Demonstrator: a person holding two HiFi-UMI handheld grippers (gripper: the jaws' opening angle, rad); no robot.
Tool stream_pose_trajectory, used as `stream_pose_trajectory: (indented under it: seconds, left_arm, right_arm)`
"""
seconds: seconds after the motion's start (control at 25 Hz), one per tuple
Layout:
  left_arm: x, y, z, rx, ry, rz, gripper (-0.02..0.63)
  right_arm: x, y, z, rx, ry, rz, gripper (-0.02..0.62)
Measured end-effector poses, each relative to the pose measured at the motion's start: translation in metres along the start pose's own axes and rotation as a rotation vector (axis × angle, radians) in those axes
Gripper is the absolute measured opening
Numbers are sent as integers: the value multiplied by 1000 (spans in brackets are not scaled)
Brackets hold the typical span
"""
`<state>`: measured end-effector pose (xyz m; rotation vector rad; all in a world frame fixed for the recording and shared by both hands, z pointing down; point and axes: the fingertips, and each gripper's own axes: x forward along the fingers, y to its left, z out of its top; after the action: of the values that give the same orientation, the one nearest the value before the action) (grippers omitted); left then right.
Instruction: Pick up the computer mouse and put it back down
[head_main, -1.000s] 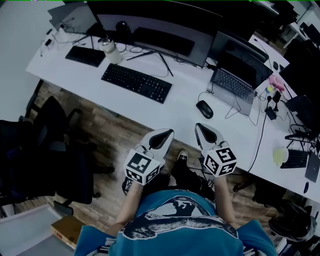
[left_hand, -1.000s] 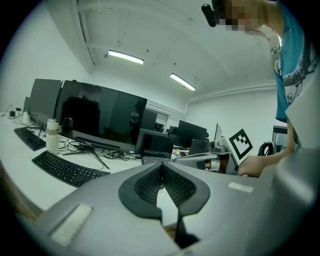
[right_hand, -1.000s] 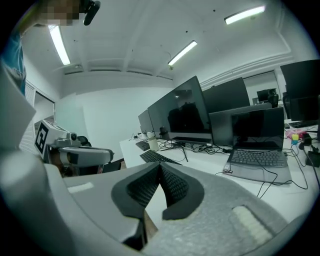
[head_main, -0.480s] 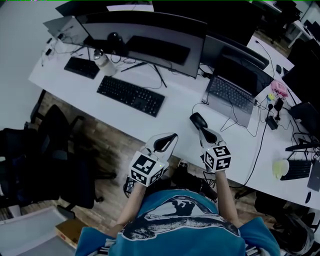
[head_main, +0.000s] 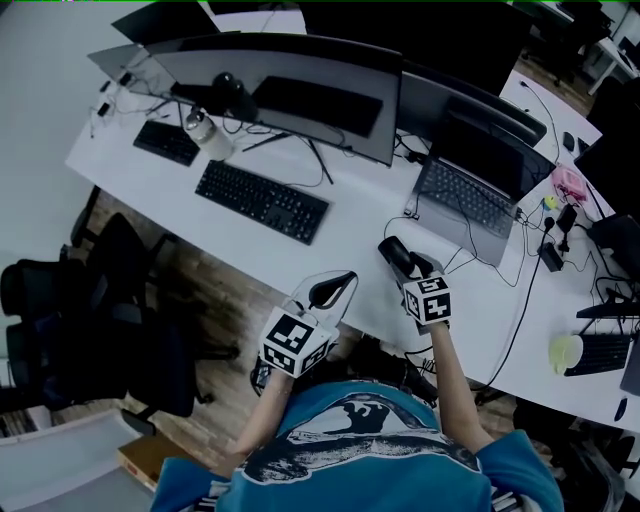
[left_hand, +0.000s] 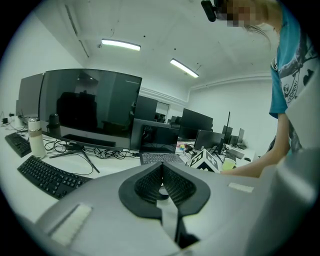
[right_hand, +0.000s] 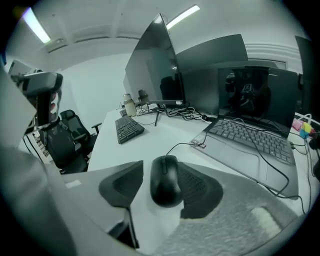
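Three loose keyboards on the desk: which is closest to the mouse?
The long black keyboard in front of the big monitor. The small keyboard lies far left by the bottle, the third keyboard at far right.

A: Where is room near the laptop (head_main: 470, 190)?
B: Bare tabletop (head_main: 345, 235) on its left, as far as the keyboard (head_main: 262, 200).
A: What blocks?
B: The mouse cable (right_hand: 184, 143) loops just off its near corner; a monitor (head_main: 470, 95) stands behind it.

Matt black mouse (right_hand: 166, 187), smooth white desk (right_hand: 149, 141)
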<state>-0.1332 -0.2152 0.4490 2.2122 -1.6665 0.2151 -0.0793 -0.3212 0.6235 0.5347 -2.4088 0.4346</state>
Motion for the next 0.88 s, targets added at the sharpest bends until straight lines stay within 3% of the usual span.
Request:
stream_pose_trajectory:
  seconds: [0.12,0.44,0.72,0.88]
  left_arm:
    - [5,1,0,2,13,8,18]
    - [13,0,-4,-4,46,31,18]
    - [11,1,-12,-8,77,46,18]
    - [13,0,-14,-3,85,42,18]
  right_arm:
    - [15,-4,-5,-32,40,8,257]
    - [50,-8,-22,-98,135,32,320]
    - [56,-6,-23,-121,120,15,329]
    - [55,-5,-20,-127,108,15,304]
